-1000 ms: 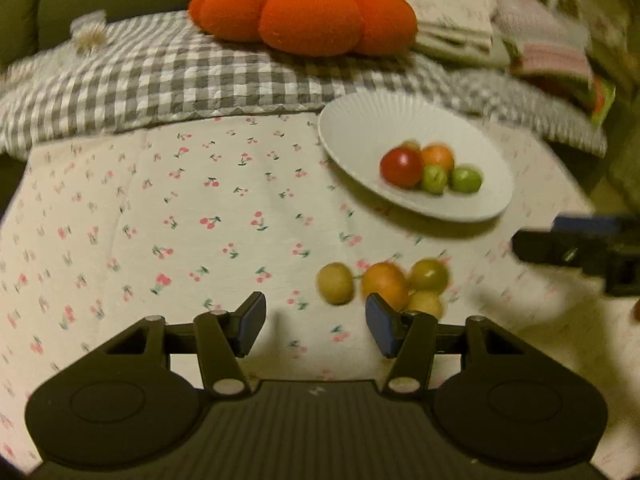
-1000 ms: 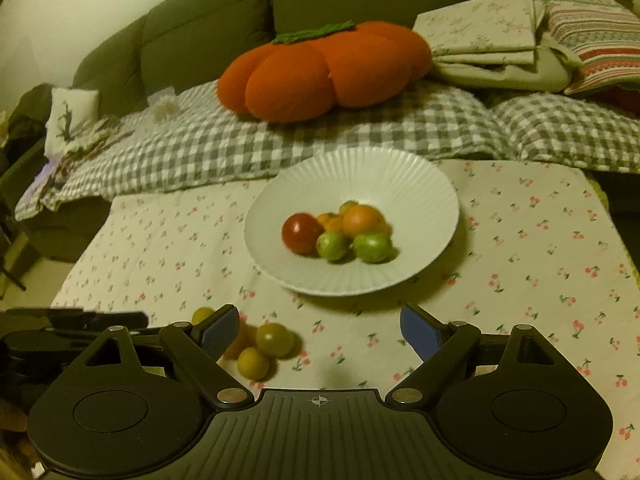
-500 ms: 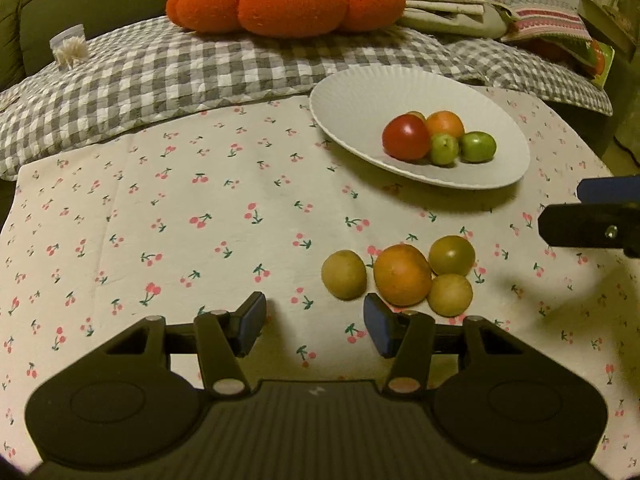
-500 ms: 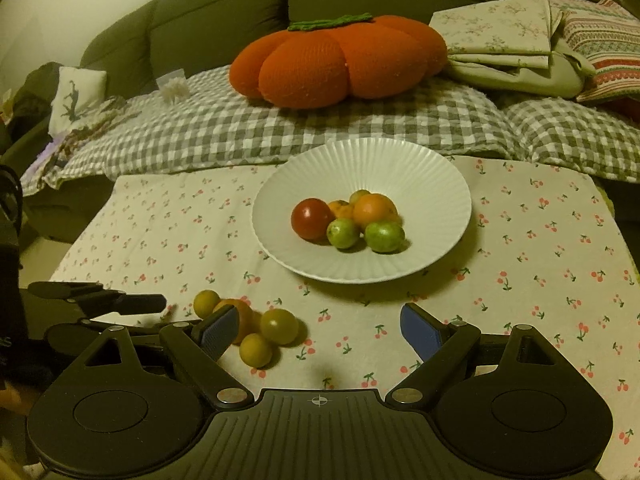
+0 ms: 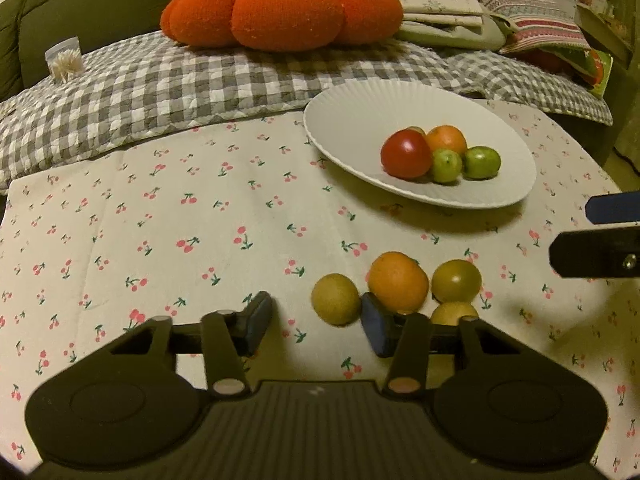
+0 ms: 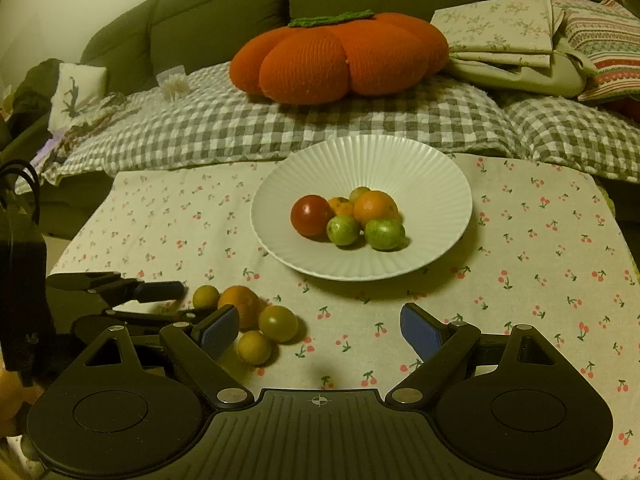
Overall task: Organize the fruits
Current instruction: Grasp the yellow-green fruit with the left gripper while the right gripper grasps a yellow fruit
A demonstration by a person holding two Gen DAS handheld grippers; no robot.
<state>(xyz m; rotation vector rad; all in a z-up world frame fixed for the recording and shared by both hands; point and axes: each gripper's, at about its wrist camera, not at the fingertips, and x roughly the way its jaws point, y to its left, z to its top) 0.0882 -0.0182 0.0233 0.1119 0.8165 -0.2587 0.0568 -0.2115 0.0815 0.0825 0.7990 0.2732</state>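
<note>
So no readable writing anywhere; left gripper (image 5: pixel 316 322) gapes around a yellow-green fruit (image 5: pixel 335 299), right gripper (image 6: pixel 320 330) spread wide, bare cloth before the plate (image 6: pixel 440 184).

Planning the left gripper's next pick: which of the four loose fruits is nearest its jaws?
The yellow-green fruit at the cluster's left end, sitting just ahead between the open jaws; the orange and other two lie further right.

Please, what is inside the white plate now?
The plate holds a red tomato, an orange and two green fruits. Behind them sit two smaller fruits, mostly covered, so their kind is unclear.
</note>
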